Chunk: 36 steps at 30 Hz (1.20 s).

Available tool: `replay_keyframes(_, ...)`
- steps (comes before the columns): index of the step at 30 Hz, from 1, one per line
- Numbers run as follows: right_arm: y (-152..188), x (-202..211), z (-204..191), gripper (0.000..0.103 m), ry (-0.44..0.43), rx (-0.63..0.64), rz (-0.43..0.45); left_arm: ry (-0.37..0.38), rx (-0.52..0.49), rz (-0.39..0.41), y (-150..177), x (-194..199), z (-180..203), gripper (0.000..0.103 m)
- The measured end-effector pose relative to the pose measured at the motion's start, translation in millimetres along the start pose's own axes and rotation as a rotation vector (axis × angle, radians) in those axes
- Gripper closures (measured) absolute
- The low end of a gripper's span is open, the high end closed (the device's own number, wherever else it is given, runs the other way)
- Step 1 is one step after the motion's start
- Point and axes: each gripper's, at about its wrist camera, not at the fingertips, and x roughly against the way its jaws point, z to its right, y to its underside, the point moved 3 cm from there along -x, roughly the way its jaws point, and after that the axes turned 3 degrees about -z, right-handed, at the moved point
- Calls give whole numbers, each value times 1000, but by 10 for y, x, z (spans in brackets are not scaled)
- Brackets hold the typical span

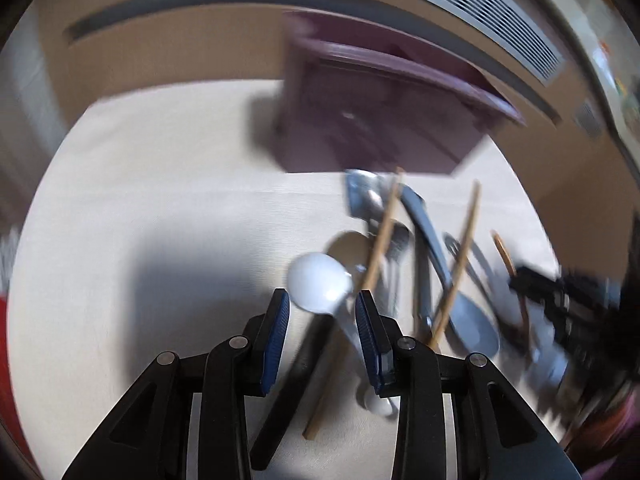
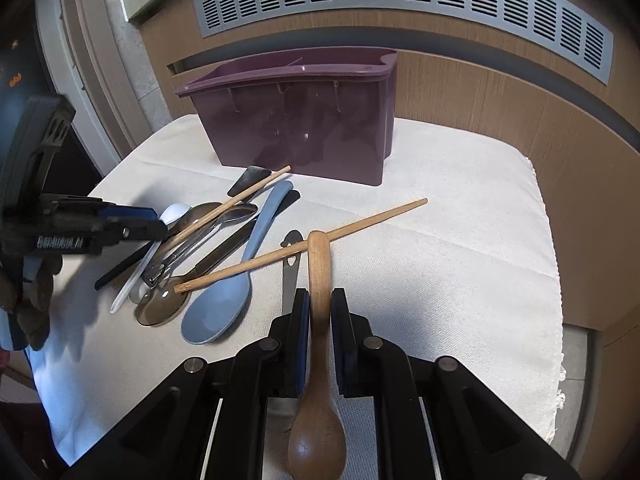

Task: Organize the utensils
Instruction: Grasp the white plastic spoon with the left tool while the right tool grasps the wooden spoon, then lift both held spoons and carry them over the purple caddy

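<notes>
A purple utensil caddy [image 2: 304,120] stands at the back of the white cloth; it also shows in the left wrist view [image 1: 372,120]. A pile of utensils lies in front of it: a blue spoon [image 2: 224,304], chopsticks [image 2: 304,244], metal spoons and a white spoon [image 1: 320,284]. My left gripper [image 1: 322,300] is open, its jaws on either side of the white spoon's neck, over the pile's left side [image 2: 132,224]. My right gripper [image 2: 320,304] is shut on a wooden spoon [image 2: 320,272], holding its handle, bowl toward the camera.
The white cloth [image 2: 460,264] covers the table, with its edge at the right. A wood-panelled wall with a grey vent grille [image 2: 400,4] stands behind the caddy. A black-handled utensil [image 1: 296,380] and a chopstick lie under my left gripper.
</notes>
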Motion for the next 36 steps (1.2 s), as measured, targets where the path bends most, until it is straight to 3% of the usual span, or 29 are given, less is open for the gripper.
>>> replay_keyframes(3, 17, 0, 34, 92, 0, -11, 3, 29, 119, -38, 0, -87, -95, 68)
replay_keyframes(5, 23, -16, 45, 92, 0, -16, 0, 28, 122, -42, -13, -140, -48, 68)
replay_keyframes(8, 26, -25, 45, 92, -1, -18, -1, 61, 28, -45, -59, -204, 180, 68)
replay_keyframes(11, 35, -3, 48, 92, 10, -19, 2, -13, -168, 7, -54, -255, 475, 68)
replay_keyframes(13, 45, 10, 59, 92, 10, -23, 2, -47, -216, 29, -60, -239, 510, 68)
replay_keyframes(17, 43, -33, 91, 92, -5, -47, -21, -24, -136, -17, -127, -279, 436, 67)
replay_keyframes(21, 0, -94, 71, 91, 30, -39, -42, 21, 55, -88, -244, -370, 307, 67)
replay_keyframes(23, -43, -125, 56, 90, 53, -30, -50, 5, 47, -96, -263, -374, 328, 67)
replay_keyframes(26, -87, -168, 64, 88, 69, -37, -73, -28, -21, -38, -209, -341, 390, 68)
replay_keyframes(36, -67, -247, 103, 86, 40, -80, -89, -56, -139, 303, 200, 374, 488, 69)
